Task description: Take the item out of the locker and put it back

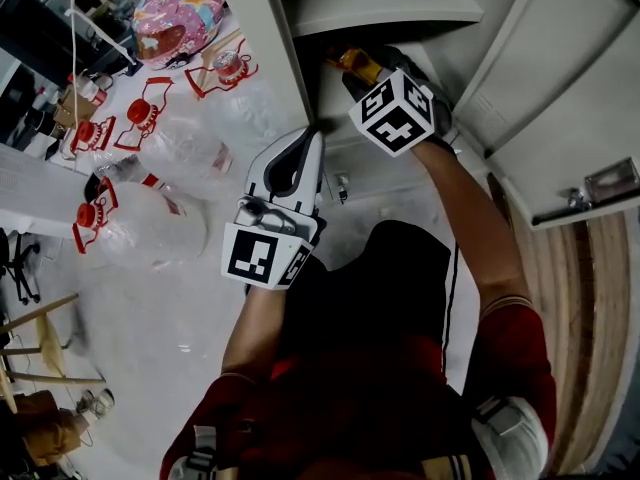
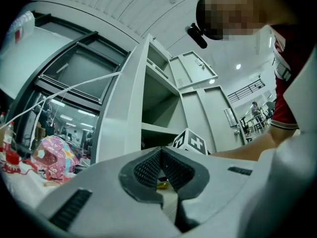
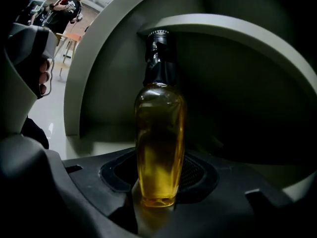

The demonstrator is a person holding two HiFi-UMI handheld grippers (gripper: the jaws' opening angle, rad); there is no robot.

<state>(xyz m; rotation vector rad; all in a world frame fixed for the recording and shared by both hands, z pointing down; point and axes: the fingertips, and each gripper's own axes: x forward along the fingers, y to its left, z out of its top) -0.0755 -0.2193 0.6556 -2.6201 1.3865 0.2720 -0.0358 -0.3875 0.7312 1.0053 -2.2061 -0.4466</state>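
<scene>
The right gripper (image 3: 157, 176) reaches into an open compartment of the grey locker (image 1: 385, 3), and its jaws are closed on the lower body of a glass bottle (image 3: 159, 128) of amber liquid. The bottle stands upright in the grip, with its black cap uppermost and its base just below the pads. It sits at the mouth of the compartment, with the dark interior behind it. In the head view only a small part of the bottle shows, beyond the right gripper's marker cube (image 1: 395, 113).

The left gripper (image 2: 159, 151) is nearer and to the left, its tip just beside the locker's left upright (image 2: 124, 113). Its jaws are together with nothing between them.

The locker door (image 1: 570, 88) stands open on the right. To the left, on the pale floor (image 1: 170, 318), lie several clear plastic jugs (image 1: 150, 223) with red caps, and beyond them what looks like a pink patterned helmet (image 1: 178, 16).
</scene>
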